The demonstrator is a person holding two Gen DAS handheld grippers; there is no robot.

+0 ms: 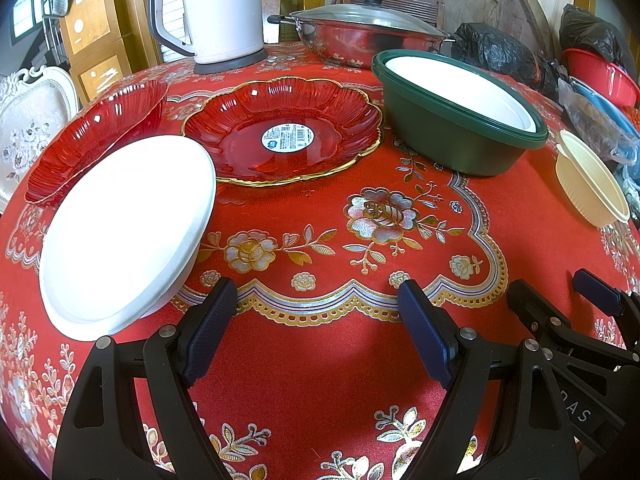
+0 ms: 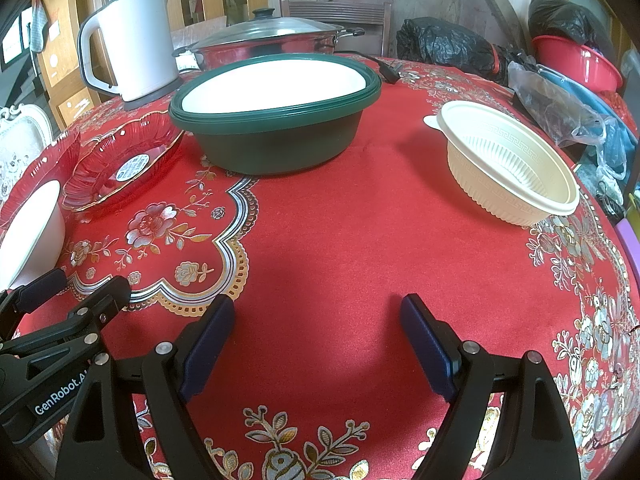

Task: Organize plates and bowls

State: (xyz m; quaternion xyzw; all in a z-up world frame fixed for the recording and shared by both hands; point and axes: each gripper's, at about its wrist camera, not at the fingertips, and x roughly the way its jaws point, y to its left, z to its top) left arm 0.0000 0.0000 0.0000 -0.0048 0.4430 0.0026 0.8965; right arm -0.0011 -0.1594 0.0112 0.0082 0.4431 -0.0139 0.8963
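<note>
Behind the dishes, at the top of both views, stand a white kettle and a lidded steel pot, with black bags and a red basin off the tabletop's far right edge. Nothing lies on the red floral cloth between either gripper and the dishes.

In the left wrist view a white plate sits at left centre, tilted, its far edge resting over the rim of a red glass plate at the upper left. A second red glass plate with a sticker in its middle lies flat at upper centre. Right of it stands a dark green bowl, upright, with a white dish nested inside. A cream ribbed bowl stands upright, mouth up, at the right of the right wrist view, well apart from the green bowl.

The left gripper hovers low over the cloth, fingers spread wide and holding nothing. The right gripper sits just beside it, likewise spread wide and empty, both pointing toward the far dishes.
</note>
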